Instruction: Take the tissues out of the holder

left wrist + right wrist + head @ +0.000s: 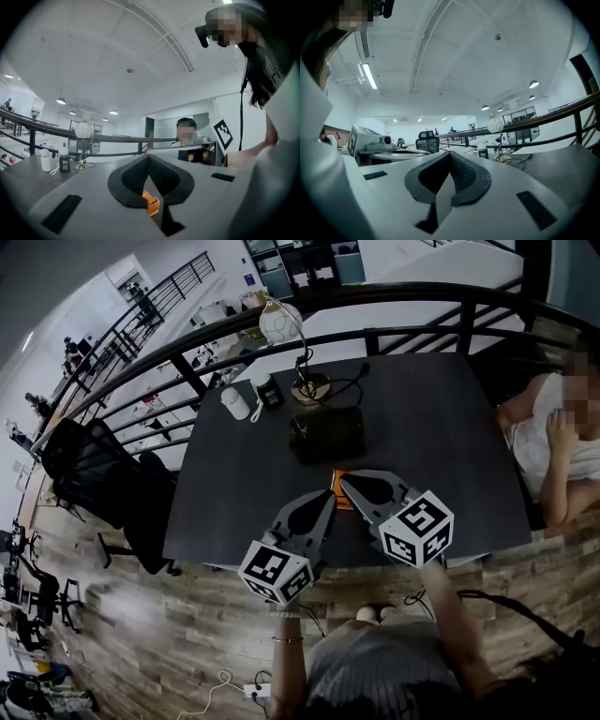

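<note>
"Checking the tongs first: how do they stand?"

"Both pairs are closed, tip against tip, with nothing between them. The left gripper (pixel 323 501) (pixel 149 157) and the right gripper (pixel 449 154) (pixel 354 484) hover side by side over the near edge of the black table (pixel 441 427)."

"And the tissue holder?"

"It's the dark box (pixel 326 434) at mid-table, just beyond both sets of tips and apart from them. I can't tell whether tissues show at its top."

"Anything closer in?"

"A small orange object (pixel 341 495) (pixel 151 203) lies on the table between the two grippers — the left gripper view shows it just under the shut jaws."

"What's behind the box?"

"A lamp with a round white shade (pixel 281 322), a black bottle (pixel 270 390) and a white bottle (pixel 236 402) — all near the far left corner. A seated person (pixel 553 446) is at the right edge."
</note>
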The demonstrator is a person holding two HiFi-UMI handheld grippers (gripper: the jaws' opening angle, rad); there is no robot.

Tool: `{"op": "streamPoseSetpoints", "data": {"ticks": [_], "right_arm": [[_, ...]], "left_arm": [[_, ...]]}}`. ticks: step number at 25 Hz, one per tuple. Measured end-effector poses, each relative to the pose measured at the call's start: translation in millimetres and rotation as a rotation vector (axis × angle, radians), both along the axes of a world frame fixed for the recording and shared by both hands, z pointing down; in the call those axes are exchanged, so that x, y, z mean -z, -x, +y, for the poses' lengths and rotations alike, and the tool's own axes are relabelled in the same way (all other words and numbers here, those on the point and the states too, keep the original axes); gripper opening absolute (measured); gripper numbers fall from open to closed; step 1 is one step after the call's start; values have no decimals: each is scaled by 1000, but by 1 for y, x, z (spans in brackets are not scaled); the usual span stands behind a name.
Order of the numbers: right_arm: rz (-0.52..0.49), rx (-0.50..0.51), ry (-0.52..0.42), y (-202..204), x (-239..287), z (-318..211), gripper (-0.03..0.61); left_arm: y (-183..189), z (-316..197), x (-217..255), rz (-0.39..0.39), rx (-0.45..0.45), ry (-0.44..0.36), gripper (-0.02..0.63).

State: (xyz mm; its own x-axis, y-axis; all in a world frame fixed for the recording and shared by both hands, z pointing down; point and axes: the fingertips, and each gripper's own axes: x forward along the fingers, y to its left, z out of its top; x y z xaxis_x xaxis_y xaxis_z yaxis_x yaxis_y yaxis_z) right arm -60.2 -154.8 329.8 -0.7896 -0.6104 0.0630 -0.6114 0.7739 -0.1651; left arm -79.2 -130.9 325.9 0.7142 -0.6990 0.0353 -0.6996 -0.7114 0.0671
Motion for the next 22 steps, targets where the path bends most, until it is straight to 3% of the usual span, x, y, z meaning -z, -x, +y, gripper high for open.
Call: {"op": "streamPoseSetpoints", "data": {"ticks": [22], "right_arm": [[-34, 24, -77, 2, 12, 20, 14]], "left_arm": [[-7, 9, 13, -11, -20, -42, 8]]}}
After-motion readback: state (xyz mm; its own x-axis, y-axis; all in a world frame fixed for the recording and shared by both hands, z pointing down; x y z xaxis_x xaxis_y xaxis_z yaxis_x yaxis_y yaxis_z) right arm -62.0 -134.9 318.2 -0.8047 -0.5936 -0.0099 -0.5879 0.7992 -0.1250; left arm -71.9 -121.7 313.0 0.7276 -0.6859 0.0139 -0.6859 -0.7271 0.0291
